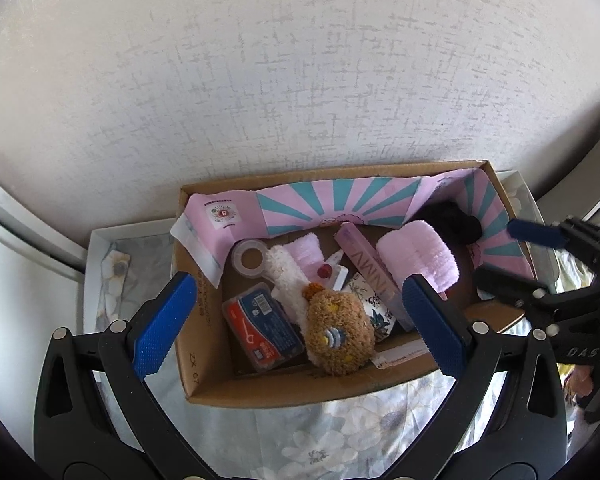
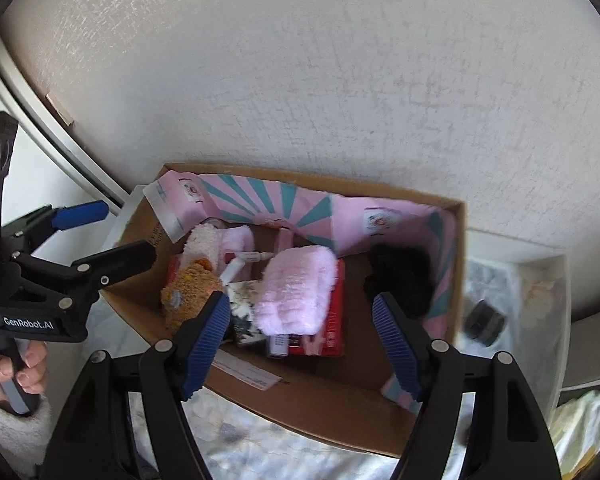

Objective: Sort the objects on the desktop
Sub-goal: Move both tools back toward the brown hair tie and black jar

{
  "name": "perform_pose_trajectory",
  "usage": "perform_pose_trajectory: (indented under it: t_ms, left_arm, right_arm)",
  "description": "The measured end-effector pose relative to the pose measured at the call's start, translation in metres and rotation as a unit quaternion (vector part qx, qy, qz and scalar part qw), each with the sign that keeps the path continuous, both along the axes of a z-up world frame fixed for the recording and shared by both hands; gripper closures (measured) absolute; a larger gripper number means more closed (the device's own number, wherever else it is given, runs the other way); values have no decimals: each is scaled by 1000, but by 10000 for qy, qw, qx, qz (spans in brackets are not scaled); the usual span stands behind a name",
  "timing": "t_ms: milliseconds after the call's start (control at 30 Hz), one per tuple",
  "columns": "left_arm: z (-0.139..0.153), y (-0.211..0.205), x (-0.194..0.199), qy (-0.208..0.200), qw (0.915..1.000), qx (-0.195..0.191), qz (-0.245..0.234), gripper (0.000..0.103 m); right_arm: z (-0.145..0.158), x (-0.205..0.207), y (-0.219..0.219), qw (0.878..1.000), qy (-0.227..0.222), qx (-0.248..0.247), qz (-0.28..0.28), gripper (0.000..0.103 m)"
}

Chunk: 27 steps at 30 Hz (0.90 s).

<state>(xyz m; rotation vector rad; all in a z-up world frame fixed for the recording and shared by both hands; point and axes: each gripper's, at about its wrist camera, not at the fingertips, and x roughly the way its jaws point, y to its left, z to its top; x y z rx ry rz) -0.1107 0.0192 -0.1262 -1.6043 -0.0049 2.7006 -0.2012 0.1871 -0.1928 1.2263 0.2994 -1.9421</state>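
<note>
An open cardboard box [image 1: 204,388] lined with pink and teal paper stands against the wall; it also shows in the right wrist view [image 2: 332,412]. Inside lie a brown plush toy [image 1: 338,334], a pink fluffy cloth [image 1: 420,256], a tape roll [image 1: 250,258], a red and blue plastic case [image 1: 262,326], a purple tube [image 1: 364,264] and a black fuzzy item [image 1: 454,220]. My left gripper [image 1: 296,326] is open and empty, above the box's front. My right gripper [image 2: 302,346] is open and empty, above the box near the pink cloth [image 2: 298,292].
The box sits on a floral cloth [image 1: 332,440] over a white tray [image 1: 96,240]. A small dark object [image 2: 484,322] lies on the tray right of the box. A textured white wall [image 1: 300,80] stands close behind. A hand [image 2: 16,368] holds the left gripper's handle.
</note>
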Motion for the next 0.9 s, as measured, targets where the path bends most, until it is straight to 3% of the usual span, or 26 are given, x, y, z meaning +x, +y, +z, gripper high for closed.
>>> perform_pose_trajectory:
  t_ms: [267,567,900]
  left_arm:
    - [30,27,19,189,9998,4,106,0]
    - [53,97,30,339,9992,192,-122,0]
    - [39,191,58,578,9957,296,-654,0]
  right_arm:
    - [38,-11,54,9989,312,-285,195,32]
    - [63,-27,122,9982,511,-249,175,32]
    - [72,-67,168,9969,516,31,587,32]
